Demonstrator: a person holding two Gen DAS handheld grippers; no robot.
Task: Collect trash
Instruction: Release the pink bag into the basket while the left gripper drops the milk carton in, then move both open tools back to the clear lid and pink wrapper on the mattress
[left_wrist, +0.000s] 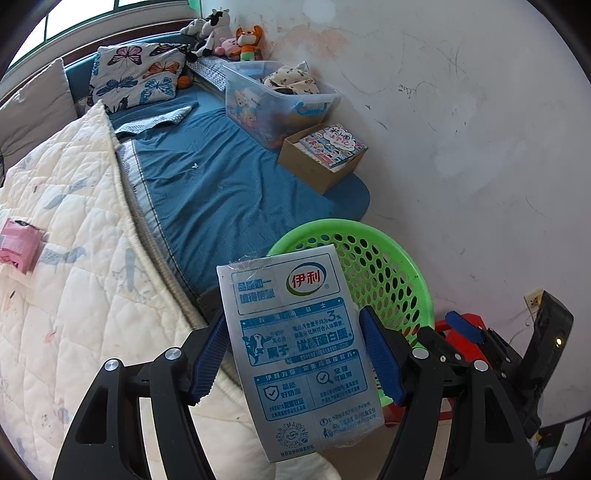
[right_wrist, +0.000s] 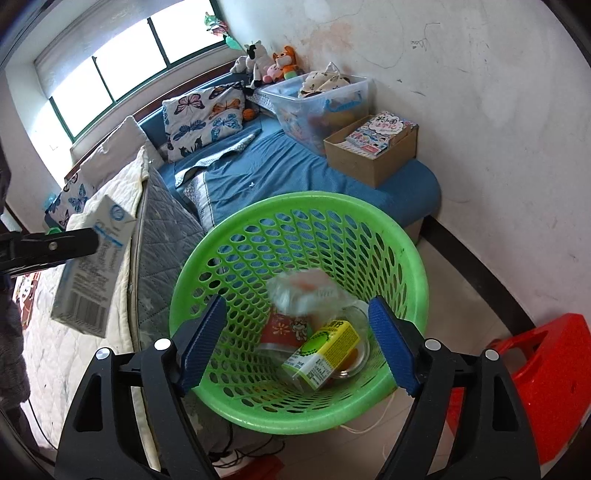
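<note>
My left gripper (left_wrist: 293, 332) is shut on a silver-blue milk carton (left_wrist: 295, 350), held upright over the bed's edge, just left of the green perforated basket (left_wrist: 388, 266). In the right wrist view the same carton (right_wrist: 96, 266) hangs at the far left, with a black finger (right_wrist: 74, 243) of the left gripper across it. My right gripper (right_wrist: 297, 306) stands open over the basket (right_wrist: 369, 210), nothing between its pads. A blurred clear plastic wrapper (right_wrist: 303, 291) lies inside just below the jaws. Beneath it are a red paper cup (right_wrist: 284, 328), a yellow-green juice box (right_wrist: 325, 350) and a clear tub (right_wrist: 354, 354).
The basket stands on the floor between the bed and a red stool (right_wrist: 535, 369), close to the white wall. On the blue sheet (left_wrist: 221, 184) are a cardboard box of books (left_wrist: 321, 155) and a clear storage bin (left_wrist: 273, 99). A pink packet (left_wrist: 18, 243) lies on the quilt.
</note>
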